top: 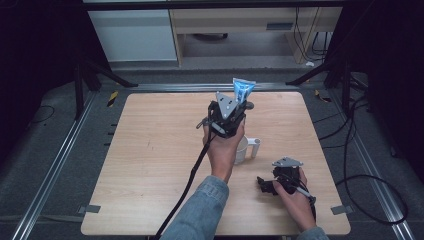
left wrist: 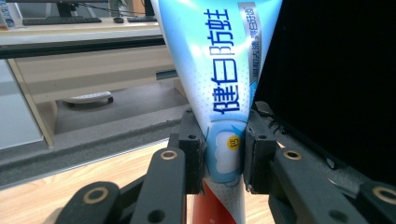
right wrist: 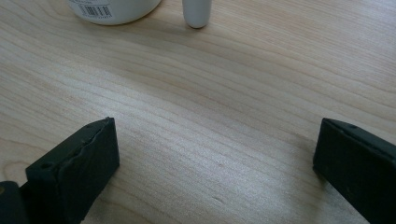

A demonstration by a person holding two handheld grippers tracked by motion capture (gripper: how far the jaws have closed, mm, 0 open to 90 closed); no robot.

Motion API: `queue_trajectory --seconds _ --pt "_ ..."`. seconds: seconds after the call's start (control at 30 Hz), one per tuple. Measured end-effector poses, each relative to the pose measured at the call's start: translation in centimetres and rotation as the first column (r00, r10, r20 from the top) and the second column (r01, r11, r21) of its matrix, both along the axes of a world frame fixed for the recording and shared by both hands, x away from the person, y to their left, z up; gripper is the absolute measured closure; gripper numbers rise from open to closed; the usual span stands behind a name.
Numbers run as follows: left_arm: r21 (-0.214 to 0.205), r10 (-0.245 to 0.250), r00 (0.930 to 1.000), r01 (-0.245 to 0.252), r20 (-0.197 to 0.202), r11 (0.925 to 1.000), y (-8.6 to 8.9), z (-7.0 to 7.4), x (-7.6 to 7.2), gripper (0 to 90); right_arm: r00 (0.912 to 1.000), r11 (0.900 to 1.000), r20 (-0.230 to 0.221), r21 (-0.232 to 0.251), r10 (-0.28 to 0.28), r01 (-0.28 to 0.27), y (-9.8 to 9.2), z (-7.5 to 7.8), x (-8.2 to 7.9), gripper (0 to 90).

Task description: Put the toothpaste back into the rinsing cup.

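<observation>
Pinching a blue-and-white toothpaste tube (left wrist: 219, 84) near its narrow lower end, the left tongs (top: 234, 106) hold it upright in the air above the middle of the table (top: 150, 165), the flat crimped end pointing up and the red part of the tube hanging below the jaws. Each pad presses a printed face of the tube, which dents slightly between them. By its look the tube is light, soft and glossy plastic, so it will likely give under pressure and may slide or twist if gripped loosely; squeezing hard near the cap end risks forcing paste out. A firmer hold would probably be across the flat width, close to the shoulder where the body is stiffest. Just below and to the right of the left hand (top: 223, 150) stands a white mug (top: 248, 148) with its handle turned right. The right tongs (top: 264, 185) rest low over the bare wood near the front right, jaws spread wide and empty, facing the mug's base.
</observation>
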State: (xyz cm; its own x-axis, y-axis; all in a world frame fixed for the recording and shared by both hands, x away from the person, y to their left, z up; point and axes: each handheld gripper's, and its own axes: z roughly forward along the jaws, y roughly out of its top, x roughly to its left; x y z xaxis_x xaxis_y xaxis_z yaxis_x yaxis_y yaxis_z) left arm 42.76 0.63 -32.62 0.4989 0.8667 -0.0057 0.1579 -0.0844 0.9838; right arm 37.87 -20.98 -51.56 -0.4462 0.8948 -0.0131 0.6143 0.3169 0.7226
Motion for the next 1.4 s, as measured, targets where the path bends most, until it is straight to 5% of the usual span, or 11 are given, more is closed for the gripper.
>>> queue_trajectory --seconds 0.13,0.67,1.4 --pt "-0.034 0.008 0.9998 -0.007 0.016 0.9994 0.2 -0.9 -0.3 72.5 0.9999 0.9999 -0.002 0.012 -0.010 0.010 0.0 0.0 -0.1 0.5" --pt "-0.017 0.016 0.9988 -0.015 0.046 0.9997 -0.5 -3.7 -0.4 72.7 0.9998 0.9997 0.000 0.011 -0.022 0.022 0.1 0.0 0.1 0.4" --pt "-0.003 0.017 0.9996 -0.017 -0.023 0.9999 0.1 -6.6 0.4 72.5 0.9998 0.9997 0.000 0.011 -0.021 0.021 0.1 0.0 0.1 0.4"
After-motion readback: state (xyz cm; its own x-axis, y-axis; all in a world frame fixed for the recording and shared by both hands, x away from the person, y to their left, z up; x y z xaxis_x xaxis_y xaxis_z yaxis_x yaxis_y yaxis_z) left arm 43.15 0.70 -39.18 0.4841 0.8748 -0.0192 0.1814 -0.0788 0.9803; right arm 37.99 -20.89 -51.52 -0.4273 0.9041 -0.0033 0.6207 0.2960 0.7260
